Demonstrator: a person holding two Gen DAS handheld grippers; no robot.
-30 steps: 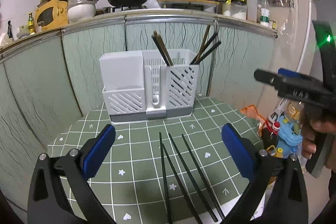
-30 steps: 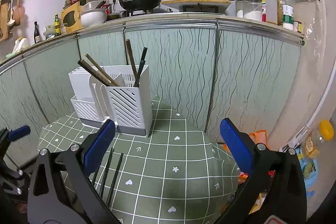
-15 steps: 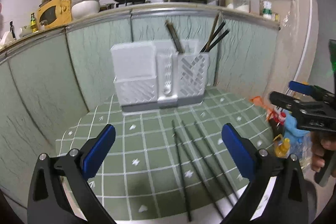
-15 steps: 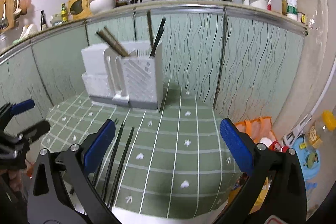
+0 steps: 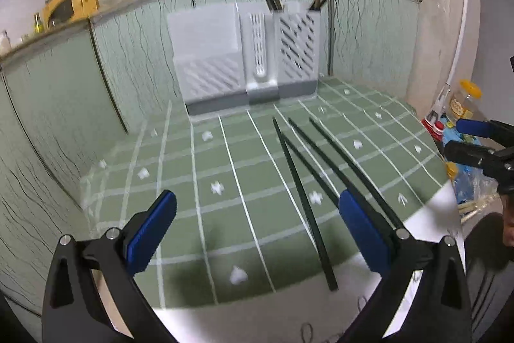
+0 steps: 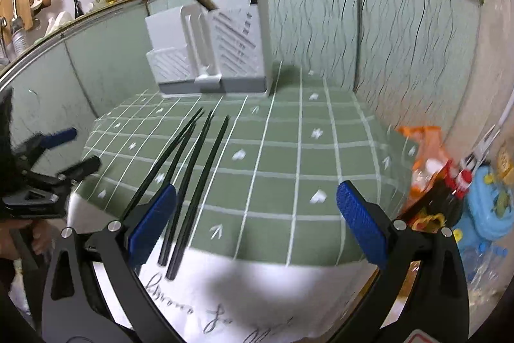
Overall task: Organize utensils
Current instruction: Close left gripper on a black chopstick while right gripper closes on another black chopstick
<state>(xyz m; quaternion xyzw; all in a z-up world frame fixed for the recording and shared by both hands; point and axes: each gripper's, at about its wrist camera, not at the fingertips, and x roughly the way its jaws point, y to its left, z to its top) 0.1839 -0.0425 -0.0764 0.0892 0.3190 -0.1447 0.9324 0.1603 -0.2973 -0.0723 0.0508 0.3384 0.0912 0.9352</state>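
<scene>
Several black chopsticks (image 5: 303, 192) lie side by side on the green checked tablecloth (image 5: 225, 169), pointing toward a white slotted utensil holder (image 5: 247, 53) at the back. The holder has chopsticks standing in its right compartments. My left gripper (image 5: 257, 233) is open and empty, low over the cloth, just left of the loose chopsticks. My right gripper (image 6: 257, 224) is open and empty, to the right of the chopsticks (image 6: 192, 176); its left finger overlaps their near ends. The holder (image 6: 208, 50) stands behind them.
Green wavy-patterned panels wall the table at the back and sides. A counter above holds pans, pots and bottles. Beyond the right table edge are an orange bag (image 6: 427, 156), bottles and a blue toy (image 6: 488, 208). White cloth with writing hangs at the front edge (image 6: 257, 294).
Both grippers have dropped lower and closer to the table, with the views tilting down. The chopsticks and holder have not moved. Both grippers stay open.
</scene>
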